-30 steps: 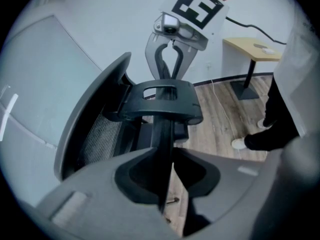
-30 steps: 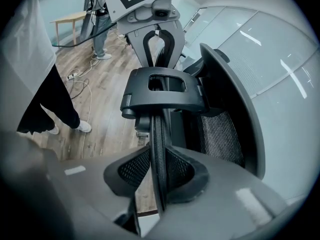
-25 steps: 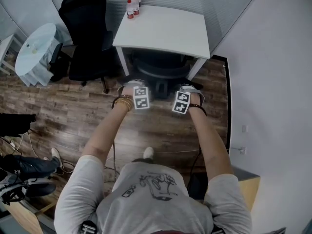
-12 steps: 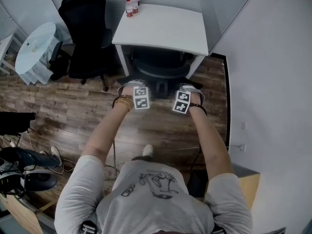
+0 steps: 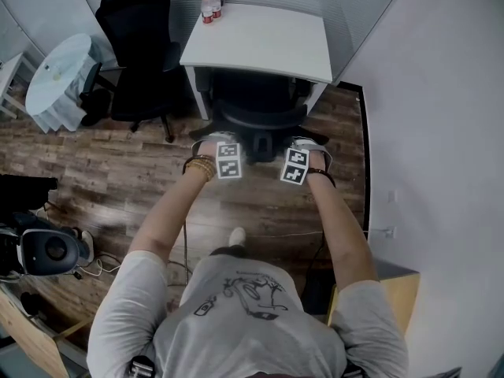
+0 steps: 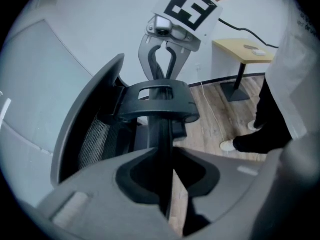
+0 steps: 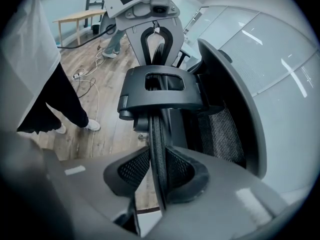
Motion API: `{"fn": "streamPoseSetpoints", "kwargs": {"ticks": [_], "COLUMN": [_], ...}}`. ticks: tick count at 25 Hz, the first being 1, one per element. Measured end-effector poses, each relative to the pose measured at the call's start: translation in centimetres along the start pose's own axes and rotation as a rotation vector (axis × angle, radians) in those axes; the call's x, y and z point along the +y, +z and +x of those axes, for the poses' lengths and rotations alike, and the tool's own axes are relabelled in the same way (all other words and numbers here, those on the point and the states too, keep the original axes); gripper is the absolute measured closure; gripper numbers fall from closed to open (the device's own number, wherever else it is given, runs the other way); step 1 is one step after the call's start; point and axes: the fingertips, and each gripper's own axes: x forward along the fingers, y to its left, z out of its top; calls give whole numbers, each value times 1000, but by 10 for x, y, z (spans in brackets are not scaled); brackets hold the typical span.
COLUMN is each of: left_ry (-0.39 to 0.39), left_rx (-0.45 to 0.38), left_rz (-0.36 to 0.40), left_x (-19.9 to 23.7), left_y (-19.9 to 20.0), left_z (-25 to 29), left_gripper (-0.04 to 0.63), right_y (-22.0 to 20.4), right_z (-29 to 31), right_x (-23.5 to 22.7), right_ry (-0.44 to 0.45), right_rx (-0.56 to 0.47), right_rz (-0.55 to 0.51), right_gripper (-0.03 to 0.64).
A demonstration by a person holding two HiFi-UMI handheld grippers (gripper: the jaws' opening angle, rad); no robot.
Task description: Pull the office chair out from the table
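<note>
A black mesh office chair stands half under the white table, its back toward me. My left gripper and right gripper hold the top rim of its back, side by side. In the left gripper view the thin dark rim is pinched between the left gripper jaws, and the other gripper shows beyond the chair's headrest bracket. In the right gripper view the mesh rim sits pressed between the right gripper pads, whose jaws are opening a little.
A second black chair stands left of the table, with a cloth-covered round table beyond it. Bottles stand on the white table's far corner. A wall runs along the right. Cables and gear lie on the wooden floor at left.
The chair has rolled out from under the table toward me, so more of its seat and back shows. Both grippers came back with it, still on the rim.
</note>
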Motion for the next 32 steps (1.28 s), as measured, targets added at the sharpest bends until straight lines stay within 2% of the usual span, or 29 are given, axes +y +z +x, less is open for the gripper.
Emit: {"fn": "streamPoseSetpoints", "kwargs": {"ticks": [13,32], "left_ry": [0,8], "left_rx": [70,98], "left_rz": [-7,-18], "left_x": [-79,-214], "left_y": [4,50], "left_z": [-26,-66], "left_gripper": [509,509], "right_y": [10,-7], "right_z": [-34,-101], "right_x": [79,207], "right_ry": [11,4], "right_rx": [-17,-34], "right_rz": [-5,-16], "right_gripper": [518,518]}}
